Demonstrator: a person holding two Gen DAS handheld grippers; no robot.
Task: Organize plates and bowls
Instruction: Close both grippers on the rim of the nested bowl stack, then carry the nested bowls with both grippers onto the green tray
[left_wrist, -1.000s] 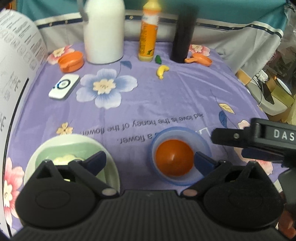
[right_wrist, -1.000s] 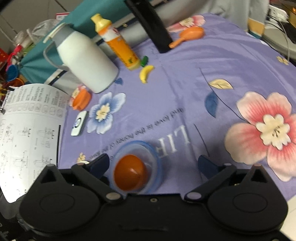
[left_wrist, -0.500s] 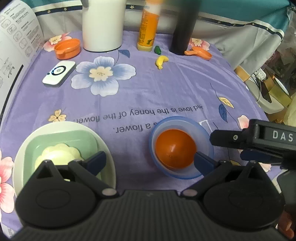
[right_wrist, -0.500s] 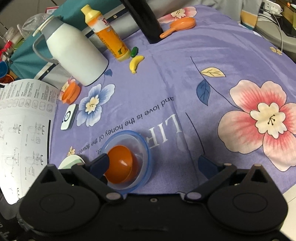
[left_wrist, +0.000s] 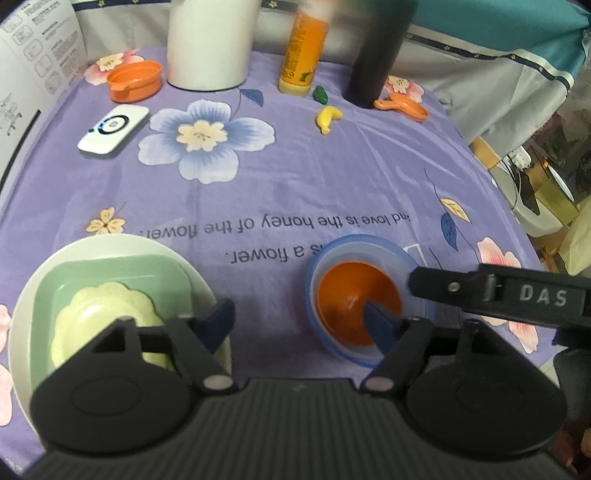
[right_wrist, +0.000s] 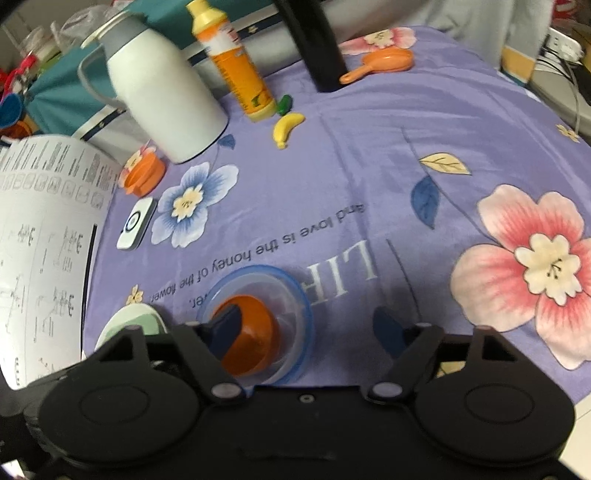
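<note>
An orange bowl (left_wrist: 356, 295) sits inside a clear blue-rimmed bowl (left_wrist: 332, 251) on the purple cloth; both show in the right wrist view, the orange bowl (right_wrist: 258, 332) inside the blue-rimmed bowl (right_wrist: 295, 291). At the left stands a stack: a white plate (left_wrist: 22, 306), a green square plate (left_wrist: 110, 273), and a pale yellow scalloped dish (left_wrist: 99, 310). My left gripper (left_wrist: 301, 319) is open between the stack and the bowls, its right finger over the orange bowl. My right gripper (right_wrist: 312, 321) is open, straddling the blue-rimmed bowl's right side.
At the back stand a white jug (left_wrist: 210, 40), an orange bottle (left_wrist: 303, 48), a black cylinder (left_wrist: 376, 51), an orange cup (left_wrist: 135, 81), an orange toy pan (left_wrist: 402, 105), a toy banana (left_wrist: 328, 117) and a white remote (left_wrist: 113, 131). A printed sheet (right_wrist: 40, 240) lies at the left.
Both grippers have moved in and down toward the nested bowls. My left gripper's right finger now sits over the orange bowl, and the right gripper's left finger now overlaps it.
</note>
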